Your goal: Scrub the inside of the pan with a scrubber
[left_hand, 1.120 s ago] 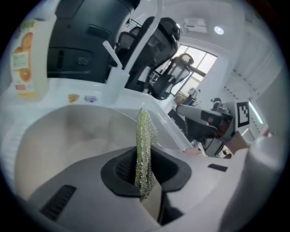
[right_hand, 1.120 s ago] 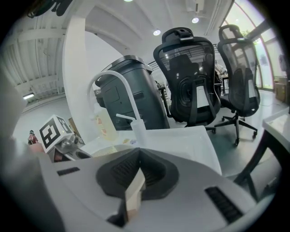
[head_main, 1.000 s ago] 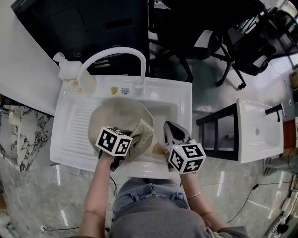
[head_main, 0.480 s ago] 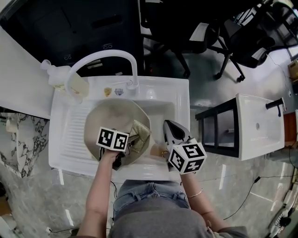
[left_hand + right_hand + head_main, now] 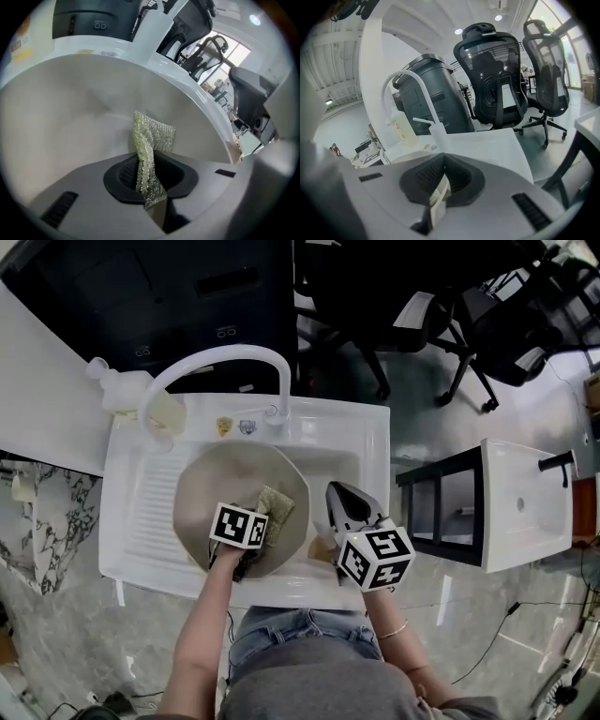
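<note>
Left tool (image 5: 149, 174) clamped on the scrubber (image 5: 149, 154) — pressed against the pan (image 5: 70, 122) interior.

Head view: left gripper (image 5: 149, 187) jaws sit under its cube (image 5: 239, 526). The cube also covers the near end of the scrubber (image 5: 274, 503) and the near pan (image 5: 220, 474) rim. Handle (image 5: 322, 545) is mostly under the right gripper (image 5: 436, 202); only a tan stub shows.

Right gripper view: handle is just an edge-on strip, the rest buried between the jaws.

Left gripper view: scrubber's lower end is lost in the jaw pocket, and the pan rim is cut by the lens edge.

Stickers (image 5: 236, 426) on the far sink (image 5: 370, 456) rim are too small to read. Bottle (image 5: 114, 387) is partly behind the faucet (image 5: 220, 357). Person (image 5: 309, 681) is cut off at the near edge.
</note>
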Demonstrator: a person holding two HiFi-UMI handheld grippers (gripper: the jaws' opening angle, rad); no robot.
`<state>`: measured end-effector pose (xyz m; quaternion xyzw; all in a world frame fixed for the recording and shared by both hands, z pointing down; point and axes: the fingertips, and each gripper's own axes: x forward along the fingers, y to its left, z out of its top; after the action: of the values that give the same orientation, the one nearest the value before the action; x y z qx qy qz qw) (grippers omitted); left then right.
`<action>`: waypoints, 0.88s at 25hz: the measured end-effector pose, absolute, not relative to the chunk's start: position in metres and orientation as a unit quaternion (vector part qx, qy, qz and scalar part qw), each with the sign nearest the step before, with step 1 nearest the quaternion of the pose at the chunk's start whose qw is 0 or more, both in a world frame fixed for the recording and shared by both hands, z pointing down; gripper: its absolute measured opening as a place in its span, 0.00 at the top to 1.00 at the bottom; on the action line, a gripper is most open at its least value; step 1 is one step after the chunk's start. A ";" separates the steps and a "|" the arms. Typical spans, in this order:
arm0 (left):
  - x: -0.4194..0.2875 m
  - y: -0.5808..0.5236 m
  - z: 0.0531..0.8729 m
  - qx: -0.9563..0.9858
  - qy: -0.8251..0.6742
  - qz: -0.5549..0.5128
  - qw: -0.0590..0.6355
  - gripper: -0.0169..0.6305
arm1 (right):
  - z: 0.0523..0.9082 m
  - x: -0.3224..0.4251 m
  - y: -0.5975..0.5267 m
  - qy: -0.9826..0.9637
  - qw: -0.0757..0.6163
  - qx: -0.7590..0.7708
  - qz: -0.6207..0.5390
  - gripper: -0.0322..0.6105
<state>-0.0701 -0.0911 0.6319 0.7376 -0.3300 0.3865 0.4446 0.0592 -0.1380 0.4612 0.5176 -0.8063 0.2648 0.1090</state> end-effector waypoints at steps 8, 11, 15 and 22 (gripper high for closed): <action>-0.093 -0.109 0.629 0.741 -0.366 0.425 0.370 0.86 | 0.460 0.046 -0.141 -0.813 0.116 0.506 0.263 0.93; -0.109 -0.117 0.627 0.733 -0.384 0.444 0.343 0.86 | 0.460 0.044 -0.140 -0.814 0.117 0.505 0.262 0.93; -0.138 -0.129 0.622 0.712 -0.414 0.489 0.287 0.86 | 0.460 0.041 -0.137 -0.816 0.119 0.501 0.261 0.93; -0.197 -0.151 0.602 0.634 -0.452 0.616 0.122 0.87 | 0.461 0.036 -0.132 -0.819 0.121 0.495 0.263 0.93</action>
<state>-0.1974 -0.1509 0.6018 0.6341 -0.4517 0.6156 0.1221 0.0361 -0.1322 0.4608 0.4954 -0.8189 0.2635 0.1206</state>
